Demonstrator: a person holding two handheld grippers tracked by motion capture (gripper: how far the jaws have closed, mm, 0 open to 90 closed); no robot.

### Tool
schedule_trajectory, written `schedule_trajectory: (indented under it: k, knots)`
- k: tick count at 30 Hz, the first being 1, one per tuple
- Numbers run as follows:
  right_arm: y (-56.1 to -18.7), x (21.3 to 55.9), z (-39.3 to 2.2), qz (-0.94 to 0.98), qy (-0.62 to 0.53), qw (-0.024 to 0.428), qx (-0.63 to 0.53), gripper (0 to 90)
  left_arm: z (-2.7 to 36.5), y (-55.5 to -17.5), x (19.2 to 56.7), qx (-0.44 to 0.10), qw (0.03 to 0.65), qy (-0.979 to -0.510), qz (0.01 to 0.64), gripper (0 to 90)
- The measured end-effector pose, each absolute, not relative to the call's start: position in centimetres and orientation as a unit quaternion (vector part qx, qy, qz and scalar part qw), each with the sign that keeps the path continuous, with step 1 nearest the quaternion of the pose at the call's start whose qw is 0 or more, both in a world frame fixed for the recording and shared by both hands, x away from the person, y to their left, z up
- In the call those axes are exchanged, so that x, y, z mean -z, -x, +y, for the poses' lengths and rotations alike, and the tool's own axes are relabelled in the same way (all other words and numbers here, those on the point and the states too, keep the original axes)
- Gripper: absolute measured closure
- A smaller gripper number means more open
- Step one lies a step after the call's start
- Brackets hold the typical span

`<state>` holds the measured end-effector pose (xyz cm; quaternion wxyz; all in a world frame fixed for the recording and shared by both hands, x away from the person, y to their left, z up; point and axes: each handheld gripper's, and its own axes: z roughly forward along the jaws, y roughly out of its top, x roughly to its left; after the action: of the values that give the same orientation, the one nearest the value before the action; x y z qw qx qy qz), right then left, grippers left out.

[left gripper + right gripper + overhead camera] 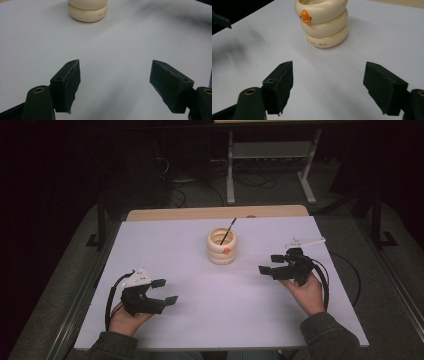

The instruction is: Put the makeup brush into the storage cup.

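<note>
I see cream ringed cup (222, 247), orange beak mark | black stick (228, 230) in it | white table (200, 310) | my grippers black: left (165, 291), right (270, 263)

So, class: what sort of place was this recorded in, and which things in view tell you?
Probably a lab or workshop set up for recording. A plain white table holds little but a cream ringed holder with a dark stick in it; cables trail over the floor beside a metal stand, in dim surroundings.
</note>
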<state>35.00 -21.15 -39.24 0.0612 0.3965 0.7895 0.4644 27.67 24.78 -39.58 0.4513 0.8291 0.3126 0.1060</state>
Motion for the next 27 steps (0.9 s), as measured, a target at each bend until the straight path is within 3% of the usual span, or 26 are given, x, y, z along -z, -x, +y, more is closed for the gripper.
schedule_trajectory:
  k: [27]
  knots:
    - [-31.0, 41.0, -22.3, 0.784, -0.403, 0.071, -0.466, 17.5, 24.7, -27.4, 39.8, -0.119, 0.449, -0.825, 0.321, 22.0]
